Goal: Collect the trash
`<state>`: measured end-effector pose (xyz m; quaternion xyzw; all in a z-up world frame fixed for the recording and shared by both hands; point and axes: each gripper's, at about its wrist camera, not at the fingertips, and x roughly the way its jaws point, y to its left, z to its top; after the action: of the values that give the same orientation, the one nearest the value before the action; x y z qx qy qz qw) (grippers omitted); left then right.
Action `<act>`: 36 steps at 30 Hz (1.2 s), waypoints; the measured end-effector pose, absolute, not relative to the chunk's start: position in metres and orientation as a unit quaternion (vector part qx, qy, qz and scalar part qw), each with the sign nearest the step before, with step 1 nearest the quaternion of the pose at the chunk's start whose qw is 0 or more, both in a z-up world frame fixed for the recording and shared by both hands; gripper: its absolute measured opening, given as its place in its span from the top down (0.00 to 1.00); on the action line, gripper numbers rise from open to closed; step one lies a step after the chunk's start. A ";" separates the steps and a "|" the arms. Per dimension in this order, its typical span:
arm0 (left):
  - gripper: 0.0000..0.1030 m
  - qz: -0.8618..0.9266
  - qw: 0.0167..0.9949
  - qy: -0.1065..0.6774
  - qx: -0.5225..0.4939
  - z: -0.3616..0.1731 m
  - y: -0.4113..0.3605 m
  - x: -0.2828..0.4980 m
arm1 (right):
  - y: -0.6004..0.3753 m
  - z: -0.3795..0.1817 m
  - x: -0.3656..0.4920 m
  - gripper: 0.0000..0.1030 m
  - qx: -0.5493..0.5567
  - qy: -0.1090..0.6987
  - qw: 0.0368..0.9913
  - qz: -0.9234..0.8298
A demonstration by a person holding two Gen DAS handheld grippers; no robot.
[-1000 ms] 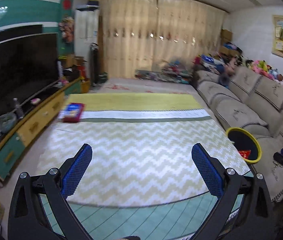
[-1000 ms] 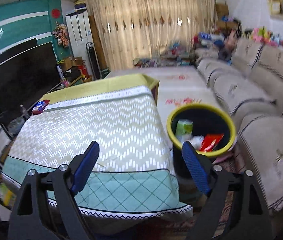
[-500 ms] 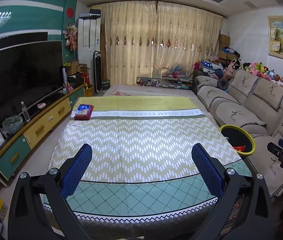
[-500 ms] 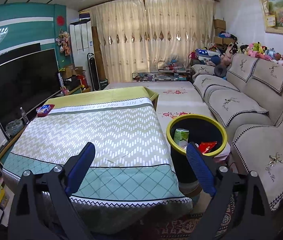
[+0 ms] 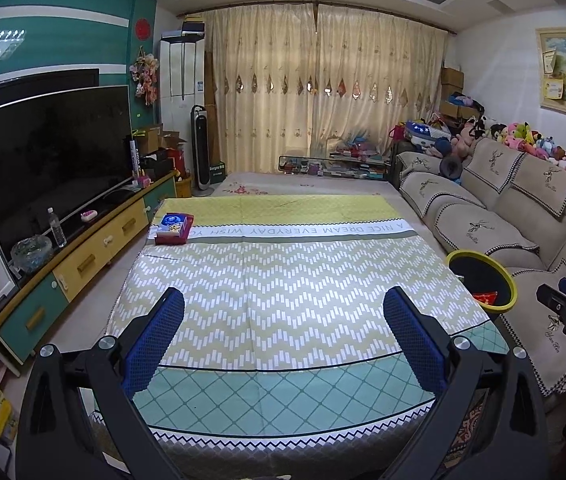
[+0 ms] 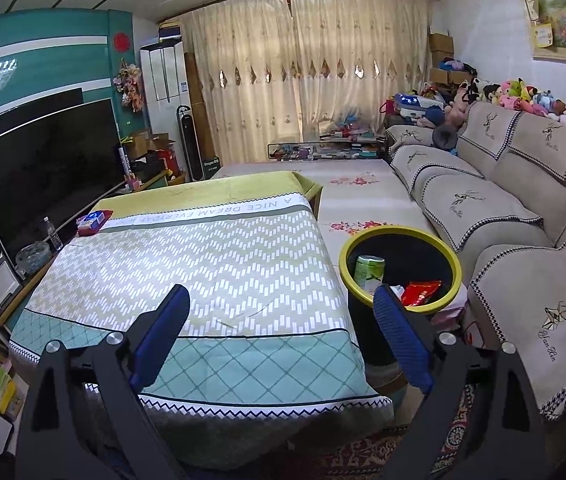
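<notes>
Left tongs (image 5: 283, 328): black frame, blue mesh-textured pads, spread wide, nothing between them.
Right tongs (image 6: 281, 322): same build, likewise spread and empty.
Surface (image 5: 283, 280): low, rectangular, draped in smooth cloth of white-and-olive chevrons, a yellow far band, a teal diamond near border.
Red box (image 5: 173, 229): flat, blue-and-white lid, at the surface's far left corner.
Trash bin (image 6: 401, 232): round, black, yellow-rimmed, on the floor between surface and sofa.
Trash: green can (image 6: 369, 272), upright inside the bin; glossy red wrapper (image 6: 421, 292); white crumpled scrap, partly hidden by the right pad.
Sofa (image 6: 523, 208): beige, padded, embroidered covers.
Television (image 5: 51, 160): dark, curved, on a teal-and-yellow cabinet.
</notes>
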<state>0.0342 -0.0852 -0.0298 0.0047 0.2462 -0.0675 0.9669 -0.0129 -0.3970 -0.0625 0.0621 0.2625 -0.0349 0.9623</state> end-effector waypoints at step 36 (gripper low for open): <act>0.05 -0.065 0.965 0.253 0.016 -0.032 -0.088 0.037 | -0.394 -0.064 -0.010 0.14 0.065 0.267 0.961 -0.031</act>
<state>0.0365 -0.0879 -0.0315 0.0157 0.2533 -0.0651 0.9651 -0.0102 -0.3939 -0.0642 0.0646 0.2673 -0.0307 0.9610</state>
